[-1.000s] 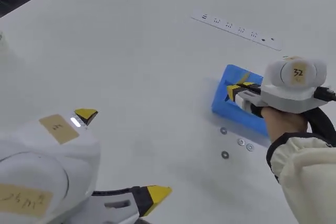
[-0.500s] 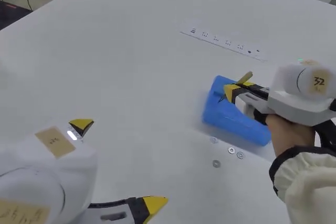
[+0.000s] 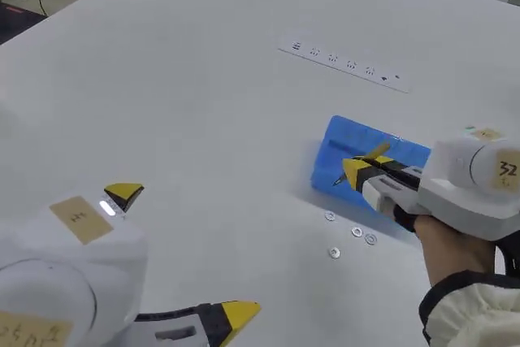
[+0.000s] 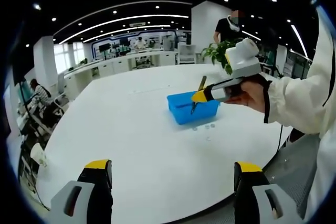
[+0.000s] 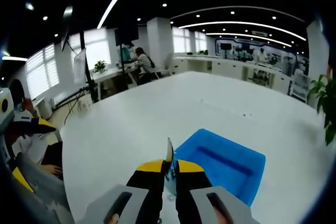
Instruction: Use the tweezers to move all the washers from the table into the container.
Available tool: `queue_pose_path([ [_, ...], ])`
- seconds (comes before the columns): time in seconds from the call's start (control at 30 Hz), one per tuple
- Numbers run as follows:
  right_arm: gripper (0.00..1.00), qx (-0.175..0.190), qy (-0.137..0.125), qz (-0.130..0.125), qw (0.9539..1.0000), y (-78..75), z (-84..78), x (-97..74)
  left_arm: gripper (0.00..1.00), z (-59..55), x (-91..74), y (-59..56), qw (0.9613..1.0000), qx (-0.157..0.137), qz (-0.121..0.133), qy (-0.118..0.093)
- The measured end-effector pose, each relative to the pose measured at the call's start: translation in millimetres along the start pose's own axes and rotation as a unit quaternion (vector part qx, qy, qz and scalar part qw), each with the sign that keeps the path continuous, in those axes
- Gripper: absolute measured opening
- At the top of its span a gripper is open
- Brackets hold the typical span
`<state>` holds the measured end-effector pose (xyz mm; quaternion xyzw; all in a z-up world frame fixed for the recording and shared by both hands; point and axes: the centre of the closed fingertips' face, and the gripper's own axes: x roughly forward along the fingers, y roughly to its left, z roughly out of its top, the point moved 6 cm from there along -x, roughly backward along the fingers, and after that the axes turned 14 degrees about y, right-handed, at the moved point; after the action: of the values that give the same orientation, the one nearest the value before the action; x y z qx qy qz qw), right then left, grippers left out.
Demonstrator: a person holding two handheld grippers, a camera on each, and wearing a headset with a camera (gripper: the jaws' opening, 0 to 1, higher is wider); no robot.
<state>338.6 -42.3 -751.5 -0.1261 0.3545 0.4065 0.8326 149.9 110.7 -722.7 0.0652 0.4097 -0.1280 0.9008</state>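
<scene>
White-bodied left gripper (image 3: 183, 253) with black, yellow-tipped jaws seen nearest, low over the plain white table (image 3: 203, 103), jaws spread wide with nothing between them. Beyond it, found four small flat silver metal washers (image 3: 357, 232) lying loose on the tabletop, three in a short row and one a little nearer. All lay outside the shallow blue rectangular plastic container (image 3: 325, 170), just beside its near wall. Just past them, saw the white right gripper (image 3: 355, 170), held in a person's hand (image 3: 443, 241) above a cream sleeve (image 3: 475, 314), jaws pressed together on slim brass-coloured metal tweezers (image 3: 376, 152). Tweezers tilted, blunt end up and back, points down over the near left part of the container. Could not tell whether the points touched it. Points apart from the washers. Could not make out whether anything lay inside the container. Farthest, noted a long white power strip (image 3: 345, 62) lying flat on the table, well apart from the container.
</scene>
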Motion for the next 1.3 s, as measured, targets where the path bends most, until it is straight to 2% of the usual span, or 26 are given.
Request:
queue_pose_path([
  [0.27,0.04,0.010,0.031,0.002,0.9995,-4.0,-17.9,11.6,0.99,-2.4,1.4,-0.6,1.0000,0.002,-0.001,0.005],
  [0.6,0.04,0.006,0.053,0.000,0.9986,-7.8,-27.0,19.6,0.99,-4.6,2.1,-0.7,0.9999,0.001,-0.004,0.010],
  [0.8,0.04,0.022,0.053,0.002,0.9983,-10.3,-29.7,22.3,0.99,-3.2,4.9,-3.7,0.9999,0.007,-0.006,0.011],
  [1.1,0.04,0.006,0.060,0.000,0.9982,-7.0,-34.0,25.0,0.99,-3.5,6.3,-3.4,0.9999,0.006,-0.006,0.013],
  [1.3,0.04,-0.002,0.052,-0.007,0.9986,-5.3,-37.4,23.8,0.99,-4.0,7.2,-4.1,0.9998,0.007,-0.006,0.015],
])
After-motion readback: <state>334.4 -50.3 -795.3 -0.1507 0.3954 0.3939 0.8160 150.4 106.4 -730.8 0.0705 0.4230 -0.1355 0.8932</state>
